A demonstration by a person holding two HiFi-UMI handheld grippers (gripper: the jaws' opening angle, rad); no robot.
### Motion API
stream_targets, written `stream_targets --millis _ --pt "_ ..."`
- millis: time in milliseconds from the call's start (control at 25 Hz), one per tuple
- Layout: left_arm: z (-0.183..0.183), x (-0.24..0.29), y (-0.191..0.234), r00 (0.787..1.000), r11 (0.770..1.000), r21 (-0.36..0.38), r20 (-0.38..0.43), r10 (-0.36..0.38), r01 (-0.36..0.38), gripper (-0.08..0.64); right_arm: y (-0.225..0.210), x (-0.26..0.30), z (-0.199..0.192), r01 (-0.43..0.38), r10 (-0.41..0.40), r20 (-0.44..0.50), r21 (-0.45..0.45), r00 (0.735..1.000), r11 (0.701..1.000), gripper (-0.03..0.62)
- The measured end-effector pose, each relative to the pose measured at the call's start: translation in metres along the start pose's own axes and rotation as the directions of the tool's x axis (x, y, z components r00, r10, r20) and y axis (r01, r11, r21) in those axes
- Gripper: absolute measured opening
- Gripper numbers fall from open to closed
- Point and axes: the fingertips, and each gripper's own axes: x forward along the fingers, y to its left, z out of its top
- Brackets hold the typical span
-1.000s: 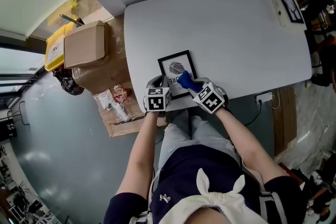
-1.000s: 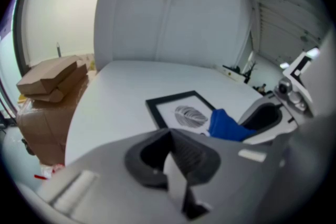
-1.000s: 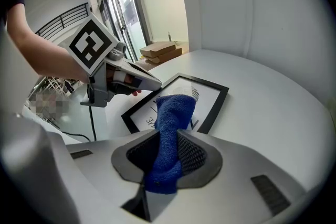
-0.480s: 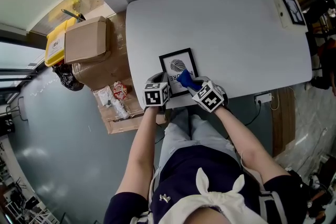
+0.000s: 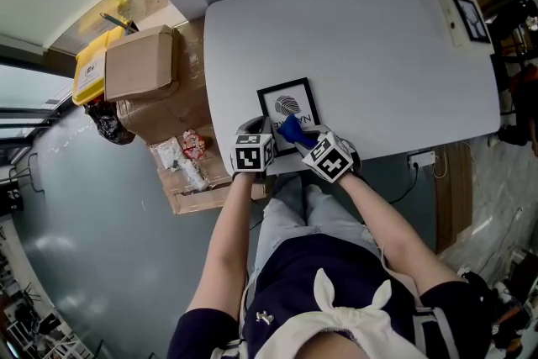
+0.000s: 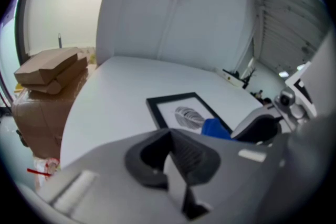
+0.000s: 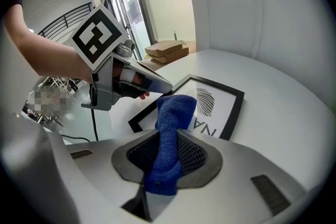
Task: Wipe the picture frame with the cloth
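**Position.** The picture frame (image 5: 287, 103) lies flat on the white table (image 5: 378, 55), at the 6 o'clock edge closest to the person. A cardboard box (image 5: 139, 63) stands off the table at 9 o'clock and plays no part.

**Right gripper.** The right gripper (image 7: 169, 156) has its jaws pinched on the blue cloth (image 7: 174, 110). A folded tuft sticks out past the tips. In the head view it lies over the 6 o'clock part of the frame, just below the printed fingerprint. Whether it presses on the glazing or only hangs above it cannot be told.

**Left gripper.** The left gripper (image 6: 170, 153) has its jaws pressed together with nothing between them. It sits at about 7 o'clock of the frame, with its tip close to the border. No view settles whether it is touching.

**Handling properties (judged, not measured).**
- Cloth: soft terry, light and compliant. It will fold and drag, so grip it deep in the jaws with a short free end.
- Frame: thin, stiff and probably light. It is likely to slide on the smooth tabletop under a wiping stroke, and the glazed face may be fragile and slippery.
- Hold point: brace the black border at a corner, never the centre panel.
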Motion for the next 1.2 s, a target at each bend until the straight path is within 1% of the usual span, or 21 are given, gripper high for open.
stream_targets --millis 120,600,920,1200 --pt "0.0 -0.001 0.0 1.0 1.0 -0.001 -0.003 -0.003 0.003 0.003 0.006 0.001 0.004 -0.006 0.006 -0.008 0.0 1.0 1.0 0.094" --pt "0.001 -0.001 -0.001 1.0 1.0 -0.004 -0.001 -0.008 0.008 0.003 0.026 0.014 0.018 -0.059 0.058 -0.012 -0.071 0.998 0.996 0.094" --pt "0.0 -0.001 -0.001 1.0 1.0 0.003 -0.002 0.002 -0.002 0.003 0.029 0.017 0.019 -0.055 0.052 -0.035 -0.124 0.998 0.991 0.094" --pt "-0.001 0.0 0.0 1.0 1.0 0.007 0.003 0.011 -0.011 0.003 0.031 0.02 0.016 -0.03 0.02 -0.057 -0.187 0.998 0.982 0.094"
